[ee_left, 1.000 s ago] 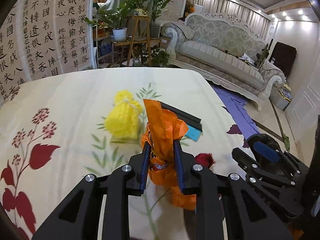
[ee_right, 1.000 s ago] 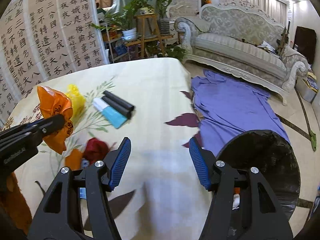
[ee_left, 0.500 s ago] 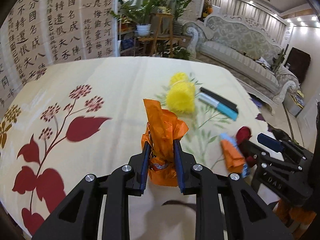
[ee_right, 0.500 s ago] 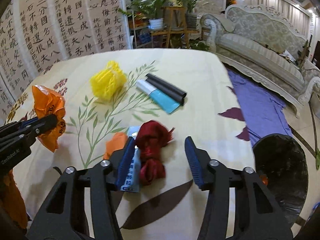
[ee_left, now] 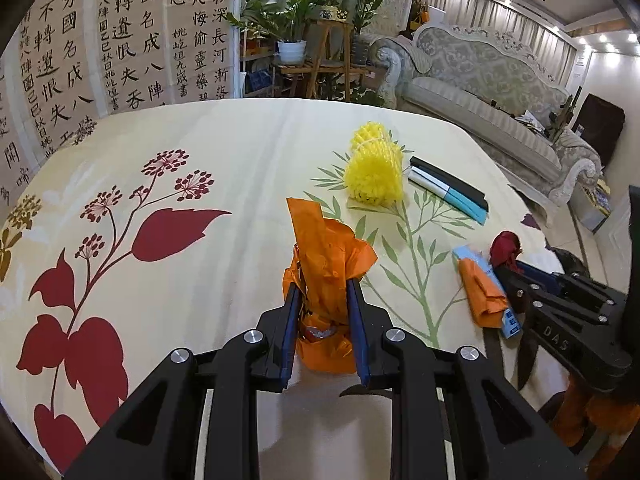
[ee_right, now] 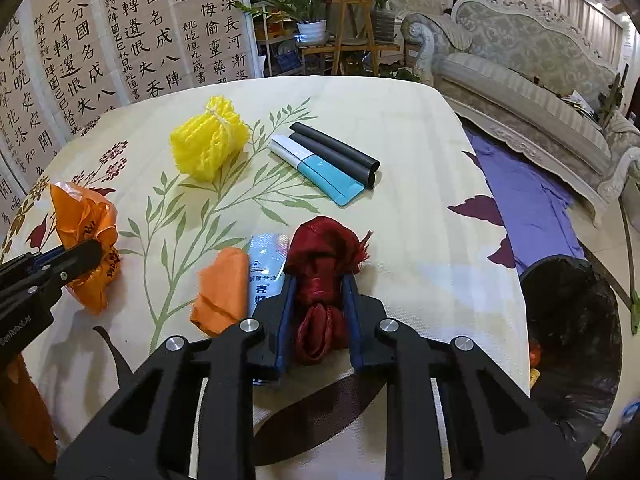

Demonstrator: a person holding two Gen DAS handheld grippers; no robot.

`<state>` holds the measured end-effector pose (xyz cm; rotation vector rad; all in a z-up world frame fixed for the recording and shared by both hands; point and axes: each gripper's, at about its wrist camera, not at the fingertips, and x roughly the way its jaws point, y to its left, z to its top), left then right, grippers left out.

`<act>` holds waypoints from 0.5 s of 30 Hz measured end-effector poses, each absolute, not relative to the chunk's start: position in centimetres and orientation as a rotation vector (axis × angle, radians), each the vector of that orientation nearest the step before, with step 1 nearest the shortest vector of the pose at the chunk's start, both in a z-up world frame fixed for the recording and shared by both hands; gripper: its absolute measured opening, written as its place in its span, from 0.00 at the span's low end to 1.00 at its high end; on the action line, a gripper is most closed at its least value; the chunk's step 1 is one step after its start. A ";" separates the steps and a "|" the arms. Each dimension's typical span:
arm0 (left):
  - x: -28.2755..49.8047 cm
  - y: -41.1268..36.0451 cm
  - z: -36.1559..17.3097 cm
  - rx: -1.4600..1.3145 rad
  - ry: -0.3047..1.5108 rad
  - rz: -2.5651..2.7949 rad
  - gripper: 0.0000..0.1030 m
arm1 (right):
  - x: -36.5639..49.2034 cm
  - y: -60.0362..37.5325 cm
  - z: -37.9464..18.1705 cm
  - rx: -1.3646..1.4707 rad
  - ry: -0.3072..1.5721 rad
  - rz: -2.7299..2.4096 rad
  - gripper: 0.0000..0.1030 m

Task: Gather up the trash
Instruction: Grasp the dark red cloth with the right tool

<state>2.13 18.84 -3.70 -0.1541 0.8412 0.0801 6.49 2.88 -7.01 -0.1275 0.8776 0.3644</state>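
Holding an orange bag [ee_left: 324, 264] in my left hand-held gripper [ee_left: 323, 320], my right hand-held gripper [ee_right: 319, 312], jaws just closing, clamps a red cloth [ee_right: 320, 264] on the table [ee_right: 420, 220].

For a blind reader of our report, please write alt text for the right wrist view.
The right hand-held gripper is shut on a dark red fabric bundle lying on a floral tablecloth. Beside it lie an orange scrap, a yellow foam net and black tubes; a black-lined bin stands right.

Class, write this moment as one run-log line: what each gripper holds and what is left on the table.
left gripper: shut on orange bag | right gripper: just closed on red cloth | table: yellow net, blue tube
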 end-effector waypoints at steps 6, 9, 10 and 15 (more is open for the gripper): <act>2.0 18.8 -3.9 -0.149 0.827 0.090 0.24 | 6.4 2.9 -7.1 -0.128 0.869 0.363 0.21; 1.9 18.8 -3.9 -0.151 0.817 0.092 0.24 | 6.3 2.7 -7.2 -0.121 0.864 0.366 0.21; 1.9 18.7 -4.0 -0.153 0.814 0.093 0.24 | 6.3 2.7 -7.2 -0.121 0.863 0.366 0.21; 1.7 18.6 -4.1 -0.151 0.793 0.095 0.24 | 6.2 2.6 -7.2 -0.122 0.859 0.364 0.21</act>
